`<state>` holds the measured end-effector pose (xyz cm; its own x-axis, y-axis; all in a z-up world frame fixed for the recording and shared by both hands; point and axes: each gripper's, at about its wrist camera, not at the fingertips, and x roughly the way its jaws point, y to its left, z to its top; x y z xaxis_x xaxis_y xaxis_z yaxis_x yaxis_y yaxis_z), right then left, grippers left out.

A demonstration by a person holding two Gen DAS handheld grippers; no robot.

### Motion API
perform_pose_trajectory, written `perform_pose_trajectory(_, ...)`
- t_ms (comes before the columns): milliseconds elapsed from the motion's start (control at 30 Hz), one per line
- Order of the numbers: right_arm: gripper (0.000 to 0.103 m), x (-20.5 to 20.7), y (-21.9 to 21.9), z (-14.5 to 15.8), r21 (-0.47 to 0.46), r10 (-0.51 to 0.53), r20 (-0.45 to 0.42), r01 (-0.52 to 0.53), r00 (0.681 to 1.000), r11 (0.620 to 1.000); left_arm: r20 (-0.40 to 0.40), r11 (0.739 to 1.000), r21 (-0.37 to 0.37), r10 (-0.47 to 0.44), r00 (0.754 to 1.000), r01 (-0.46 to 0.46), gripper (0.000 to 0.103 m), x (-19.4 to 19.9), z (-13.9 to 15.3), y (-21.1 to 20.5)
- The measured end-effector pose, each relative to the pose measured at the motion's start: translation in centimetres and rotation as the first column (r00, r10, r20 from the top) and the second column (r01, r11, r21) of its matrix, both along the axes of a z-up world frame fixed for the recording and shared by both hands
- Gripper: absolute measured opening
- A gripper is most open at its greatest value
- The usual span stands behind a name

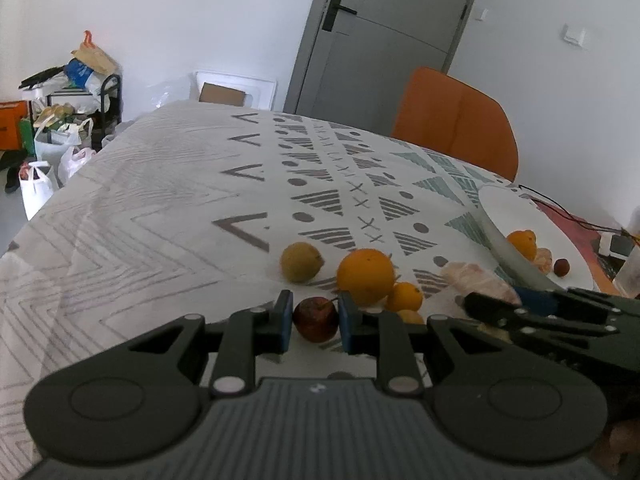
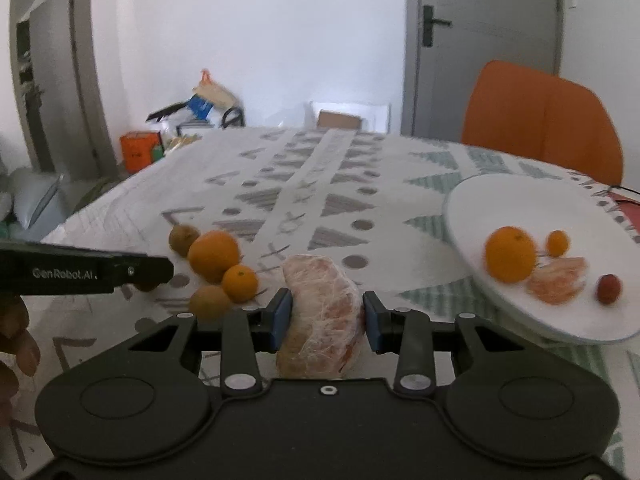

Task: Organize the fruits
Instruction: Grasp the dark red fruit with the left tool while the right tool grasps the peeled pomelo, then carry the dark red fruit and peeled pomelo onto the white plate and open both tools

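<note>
Between your right gripper's [image 2: 326, 316] pads sits the peeled pomelo wedge [image 2: 322, 316], clamped, its long axis upright; the white plate [image 2: 520, 196] lies to the frame's right. Your left gripper [image 1: 314, 316] pinches the small red fruit [image 1: 316, 318].

A peeled pomelo wedge [image 2: 322, 312] lies near 4 loose fruits; perhaps 4 more sit on the white plate [image 2: 480, 200].
</note>
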<state>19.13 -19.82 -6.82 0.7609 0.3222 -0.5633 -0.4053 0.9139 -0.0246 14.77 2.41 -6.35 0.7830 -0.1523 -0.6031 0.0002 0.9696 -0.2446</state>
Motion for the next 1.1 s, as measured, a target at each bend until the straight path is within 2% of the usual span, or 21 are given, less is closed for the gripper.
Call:
perform_pose_trajectory(733, 0.036, -0.8, -6.5, 2.9, 0.106, -0.164, 0.099, 0.153, 0.982, 0.983, 0.09, 0.988, 0.089, -0.131, 0.987, 0.123, 0.022, 1.6, 4.1, -5.5)
perform_pose_trajectory(1100, 0.036, -1.4, -9.7, 3.2, 0.148, -0.245, 0.12, 0.227, 0.962, 0.963, 0.093, 0.972, 0.132, -0.207, 0.974, 0.194, 0.022, 2.9, 4.7, -8.7)
